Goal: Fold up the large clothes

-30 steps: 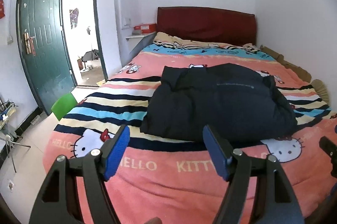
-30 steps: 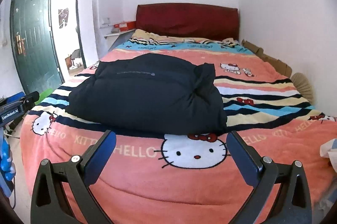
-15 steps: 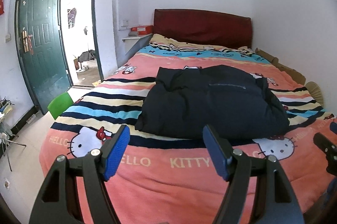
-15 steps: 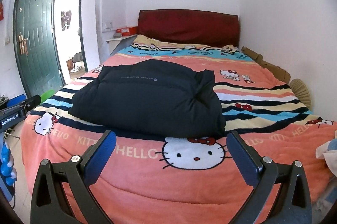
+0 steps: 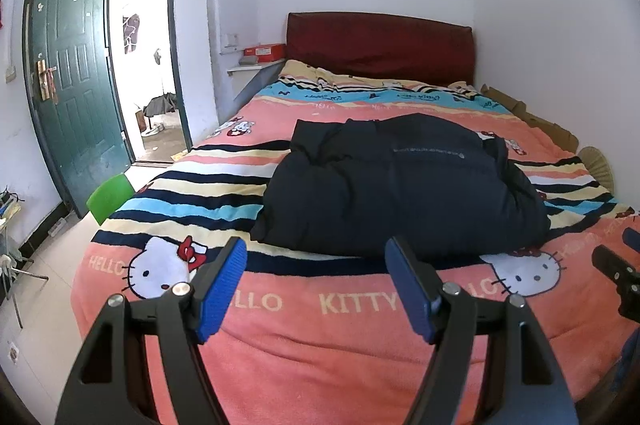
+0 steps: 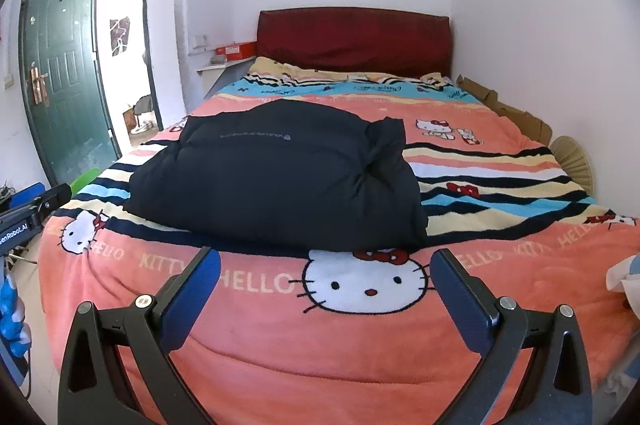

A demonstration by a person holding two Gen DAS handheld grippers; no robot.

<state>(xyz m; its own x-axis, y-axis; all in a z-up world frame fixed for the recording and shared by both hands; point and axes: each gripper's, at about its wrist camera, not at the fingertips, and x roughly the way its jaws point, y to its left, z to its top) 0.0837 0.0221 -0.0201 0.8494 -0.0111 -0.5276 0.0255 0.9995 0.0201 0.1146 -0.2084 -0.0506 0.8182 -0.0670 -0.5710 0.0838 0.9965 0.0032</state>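
A dark navy padded jacket lies folded in a thick bundle in the middle of the bed; the right wrist view shows the same jacket. My left gripper hangs over the foot of the bed, short of the jacket, open, with nothing between its blue pads. My right gripper hovers over the cat-face print on the blanket, also open and empty, apart from the jacket. The tip of the right gripper shows at the right edge of the left wrist view.
The bed has a pink striped cartoon blanket and a dark red headboard, with a white wall along its right side. A green door stands open on the left beside a green chair. White cloth lies at the right edge.
Both views have drawn back and tilted up a little: the jacket looks slightly farther off and more of the bed's foot and the wall shows. Both grippers stay open.
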